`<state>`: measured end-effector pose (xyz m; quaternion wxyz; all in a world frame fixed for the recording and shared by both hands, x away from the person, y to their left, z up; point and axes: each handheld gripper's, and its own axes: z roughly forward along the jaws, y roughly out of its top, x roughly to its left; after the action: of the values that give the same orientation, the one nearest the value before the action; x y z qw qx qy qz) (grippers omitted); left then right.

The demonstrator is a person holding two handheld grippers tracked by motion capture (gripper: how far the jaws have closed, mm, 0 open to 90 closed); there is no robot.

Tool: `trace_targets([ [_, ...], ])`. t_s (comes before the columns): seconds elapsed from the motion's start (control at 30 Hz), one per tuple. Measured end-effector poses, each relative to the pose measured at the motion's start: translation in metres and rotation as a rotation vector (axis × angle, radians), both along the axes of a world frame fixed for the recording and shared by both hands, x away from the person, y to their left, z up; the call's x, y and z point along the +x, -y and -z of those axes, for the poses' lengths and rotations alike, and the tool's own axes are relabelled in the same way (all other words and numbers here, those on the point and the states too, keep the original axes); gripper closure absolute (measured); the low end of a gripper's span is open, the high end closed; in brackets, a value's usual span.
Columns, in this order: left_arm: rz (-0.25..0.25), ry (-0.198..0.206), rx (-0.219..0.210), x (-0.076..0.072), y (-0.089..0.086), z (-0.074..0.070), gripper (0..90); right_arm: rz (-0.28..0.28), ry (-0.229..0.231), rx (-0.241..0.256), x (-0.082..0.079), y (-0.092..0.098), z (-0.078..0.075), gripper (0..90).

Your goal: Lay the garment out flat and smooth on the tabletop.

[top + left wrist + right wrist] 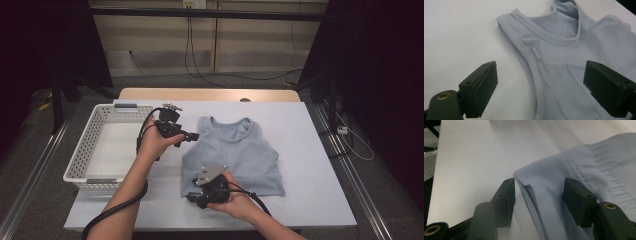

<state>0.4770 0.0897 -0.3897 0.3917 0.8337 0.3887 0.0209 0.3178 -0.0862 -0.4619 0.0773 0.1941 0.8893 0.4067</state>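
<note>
Work in hand: folding or moving the top (232, 152), judged from both tools reaching for it.
Top: lies flat, face up, on the white table (310, 145), right of the basket (90, 150).
Left gripper (541, 87): jaws spread, straddling the armhole edge, not gripping.
Right gripper (539, 200): jaws spread around the bottom hem corner, not yet closed.
Done: nothing folded or lifted.
Left: pinch both points, then fold; basket holds nothing.

Top (232, 150) flat on table (310, 150), basket (85, 150) to its left, near table's left edge.

Right gripper (199, 199) hides top's (235, 150) hem corner.
</note>
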Motion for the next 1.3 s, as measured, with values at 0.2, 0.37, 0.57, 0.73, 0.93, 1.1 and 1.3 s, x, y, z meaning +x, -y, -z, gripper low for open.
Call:
trace_targets([
  [0.2, -0.004, 0.002, -0.007, 0.003, 0.001, -0.002, 12.9, 0.022, -0.002, -0.002, 0.000, 0.000, 0.000, 53.7],
  [0.37, 0.005, -0.005, -0.003, 0.003, 0.001, -0.001, 15.0, 0.033, -0.002, -0.007, 0.003, 0.001, -0.001, 63.7],
  [0.57, -0.015, 0.004, -0.007, 0.002, -0.003, -0.004, 15.5, 0.065, 0.003, 0.011, 0.006, 0.005, 0.000, 83.0],
  [0.73, -0.017, 0.009, -0.004, 0.003, -0.003, -0.004, 15.4, 0.072, -0.002, 0.022, 0.007, 0.006, 0.001, 85.6],
  [0.93, -0.009, 0.022, -0.002, 0.003, -0.002, -0.002, 15.3, 0.048, -0.073, 0.091, 0.008, 0.012, -0.002, 86.5],
  [1.1, -0.020, 0.036, 0.012, 0.007, -0.001, 0.001, 15.8, 0.032, -0.078, 0.140, 0.004, 0.016, -0.013, 86.5],
  [1.3, -0.015, 0.047, 0.030, 0.012, 0.006, 0.006, 16.9, 0.024, -0.078, 0.149, -0.001, 0.018, -0.016, 86.5],
])
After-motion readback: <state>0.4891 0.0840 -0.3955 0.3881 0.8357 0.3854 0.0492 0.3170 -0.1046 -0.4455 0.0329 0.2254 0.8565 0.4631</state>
